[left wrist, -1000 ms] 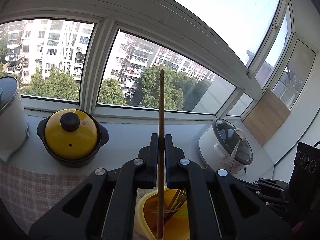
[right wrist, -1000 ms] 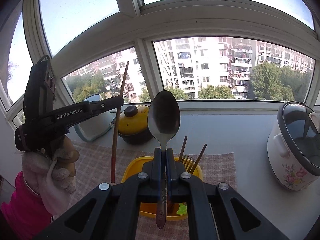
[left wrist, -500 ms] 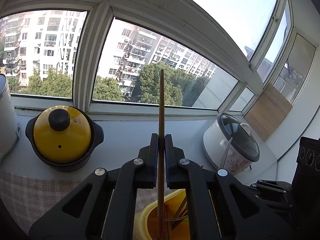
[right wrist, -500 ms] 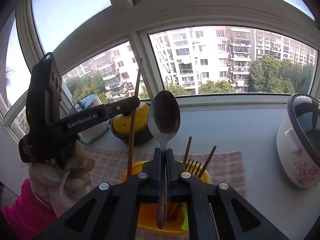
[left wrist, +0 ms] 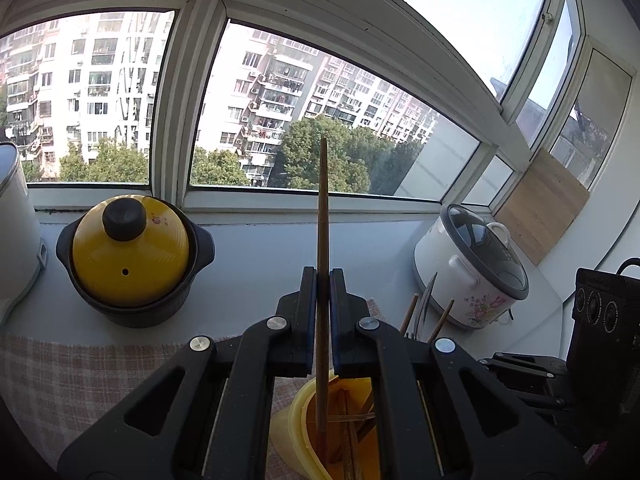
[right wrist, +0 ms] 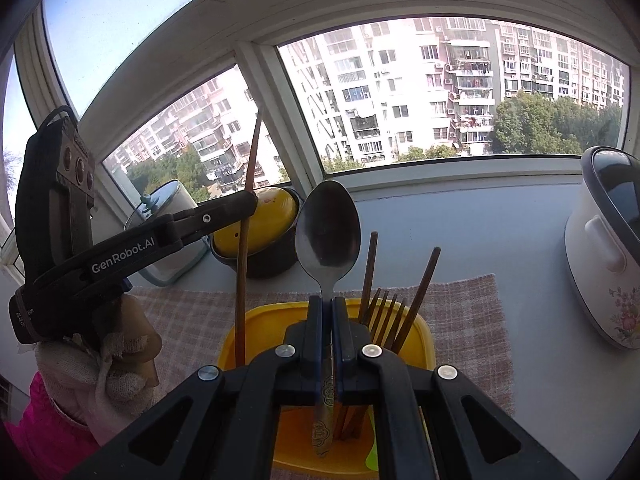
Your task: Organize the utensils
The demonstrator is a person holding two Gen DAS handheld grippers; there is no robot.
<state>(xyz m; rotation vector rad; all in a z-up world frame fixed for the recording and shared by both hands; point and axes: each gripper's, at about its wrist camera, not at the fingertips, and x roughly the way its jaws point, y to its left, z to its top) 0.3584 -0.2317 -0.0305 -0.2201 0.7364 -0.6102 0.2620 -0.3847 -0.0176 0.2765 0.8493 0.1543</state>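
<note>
A wooden chopstick (left wrist: pixel 322 240) is clamped upright in the left gripper (left wrist: pixel 322 312), a steel spoon (right wrist: pixel 327 236) in the right gripper (right wrist: pixel 327 332), handles aimed into the yellow holder (right wrist: pixel 424 332) for standing storage.

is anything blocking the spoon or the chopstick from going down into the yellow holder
Nothing visible blocks either. The spoon and the chopstick hang upright over the yellow holder; a fork and chopsticks already inside lean at its back right, clear of both.
</note>
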